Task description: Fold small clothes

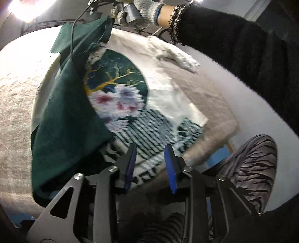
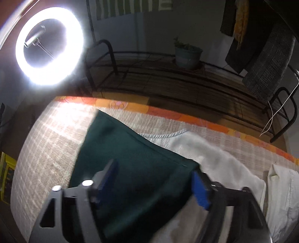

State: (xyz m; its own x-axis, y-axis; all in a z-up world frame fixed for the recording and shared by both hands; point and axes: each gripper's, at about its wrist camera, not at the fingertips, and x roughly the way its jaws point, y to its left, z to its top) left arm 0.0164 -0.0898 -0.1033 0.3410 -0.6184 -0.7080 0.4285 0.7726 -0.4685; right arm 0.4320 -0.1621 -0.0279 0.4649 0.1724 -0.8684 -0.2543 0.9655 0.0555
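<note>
A white shirt [image 1: 168,97] with a round dark green print of flowers [image 1: 119,93] lies flat on a beige blanket [image 1: 15,112]. A dark green flap of cloth [image 1: 69,115] is folded over its left side. My left gripper [image 1: 150,166] hovers over the shirt's striped lower print, open, with nothing between its blue pads. At the top, a gloved hand [image 1: 147,9] holds the right tool by the flap's far corner. In the right wrist view my right gripper [image 2: 153,183] stands wide open. The green cloth [image 2: 130,153] lies below its gap and the pads are off it.
A second white garment [image 1: 177,56] [image 2: 284,196] lies crumpled at the blanket's far right. The blanket's orange edge [image 2: 168,112] borders a dark metal frame [image 2: 168,80] with a plant pot [image 2: 187,56]. A ring light [image 2: 49,45] glares at the left. A leg in striped trousers [image 1: 252,168] is near.
</note>
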